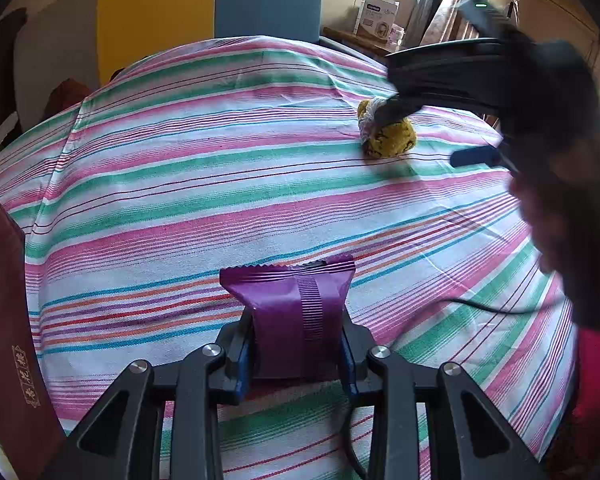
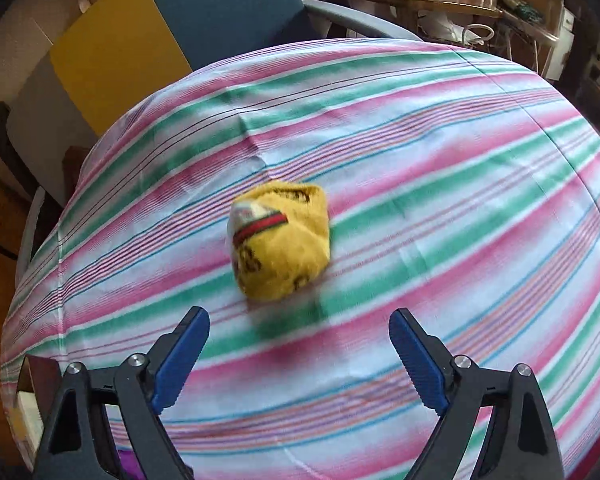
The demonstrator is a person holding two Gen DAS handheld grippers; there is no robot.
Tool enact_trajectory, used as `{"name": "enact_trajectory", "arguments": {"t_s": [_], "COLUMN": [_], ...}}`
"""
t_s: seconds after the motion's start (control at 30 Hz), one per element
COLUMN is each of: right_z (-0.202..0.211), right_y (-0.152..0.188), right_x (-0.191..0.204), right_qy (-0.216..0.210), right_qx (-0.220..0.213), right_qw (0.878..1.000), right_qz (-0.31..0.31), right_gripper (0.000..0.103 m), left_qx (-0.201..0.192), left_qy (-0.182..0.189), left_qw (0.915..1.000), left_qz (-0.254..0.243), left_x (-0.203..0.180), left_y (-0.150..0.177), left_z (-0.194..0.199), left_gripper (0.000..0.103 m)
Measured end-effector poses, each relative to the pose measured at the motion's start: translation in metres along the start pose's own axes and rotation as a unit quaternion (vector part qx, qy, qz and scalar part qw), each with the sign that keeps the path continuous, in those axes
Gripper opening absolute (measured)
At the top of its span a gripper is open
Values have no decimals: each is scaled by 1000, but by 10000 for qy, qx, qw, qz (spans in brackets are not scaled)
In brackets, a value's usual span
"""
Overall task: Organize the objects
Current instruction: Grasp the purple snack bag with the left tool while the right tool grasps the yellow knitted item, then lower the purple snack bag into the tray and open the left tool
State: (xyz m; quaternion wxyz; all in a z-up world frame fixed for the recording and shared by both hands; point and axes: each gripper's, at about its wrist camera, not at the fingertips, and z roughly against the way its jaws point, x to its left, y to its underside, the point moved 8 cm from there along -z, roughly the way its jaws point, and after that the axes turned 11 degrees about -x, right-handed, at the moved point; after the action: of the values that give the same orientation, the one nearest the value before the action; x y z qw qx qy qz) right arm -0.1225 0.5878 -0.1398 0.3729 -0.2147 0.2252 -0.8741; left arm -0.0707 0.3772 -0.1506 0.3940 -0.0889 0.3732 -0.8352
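My left gripper (image 1: 296,354) is shut on a purple snack packet (image 1: 296,312), which stands up between the blue pads above the striped tablecloth (image 1: 204,200). A rolled yellow sock ball (image 1: 392,136) with a red and green band lies further back on the cloth. In the right wrist view the sock ball (image 2: 280,240) lies a short way beyond my right gripper (image 2: 300,356), whose jaws stand wide apart with nothing between them. From the left wrist view the right gripper (image 1: 432,134) hovers over the sock ball, one dark finger crossing in front of it.
A dark red box (image 1: 8,332) with gold lettering stands at the left edge of the table. A blue chair (image 2: 228,8) and a yellow panel (image 2: 112,52) stand behind the table. A wooden side table (image 2: 412,0) with boxes is at the back right.
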Motion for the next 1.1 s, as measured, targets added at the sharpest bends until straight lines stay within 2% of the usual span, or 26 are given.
{"name": "enact_trajectory", "arguments": {"t_s": [0.13,0.2,0.23,0.27,0.3,0.37,0.5,0.67,0.83,1.1], "right_z": [-39,-54,-53,-50,-46,-39,-18,9,22,33], "right_y": [-15,-10,-11,-9,-5,5,37,80,108,127], "right_x": [7,11,14,21,27,31,32,39,52,54], "right_qy": [289,304,423,288,159,53,-157,-391,-373,-252], "right_qx": [-3,131,-13,-64,-53,101,331,528,502,75], "right_qw": [9991,9978,9954,9939,9924,9904,9877,9847,9804,9769], "right_qz": [306,568,859,1059,1216,1375,1523,1615,1870,2119], "right_gripper": [92,79,72,54,43,40,39,40,44,45], "left_qx": [-52,-72,-80,-96,-104,-108,-49,-367,-686,-995], "left_qy": [1,5,10,11,5,-5,-16,-159,-323,-637], "left_qw": [10000,10000,10000,10000,9999,9999,9999,9992,9971,9927], "left_qz": [0,6,11,20,21,3,135,57,48,237], "left_x": [1,0,1,1,1,0,2,6,16,48], "left_y": [0,2,1,1,2,1,-2,-7,-15,-11], "left_z": [-1,1,1,1,4,4,11,46,88,142], "left_gripper": [34,34,34,34,33,33,33,33,33,33]}}
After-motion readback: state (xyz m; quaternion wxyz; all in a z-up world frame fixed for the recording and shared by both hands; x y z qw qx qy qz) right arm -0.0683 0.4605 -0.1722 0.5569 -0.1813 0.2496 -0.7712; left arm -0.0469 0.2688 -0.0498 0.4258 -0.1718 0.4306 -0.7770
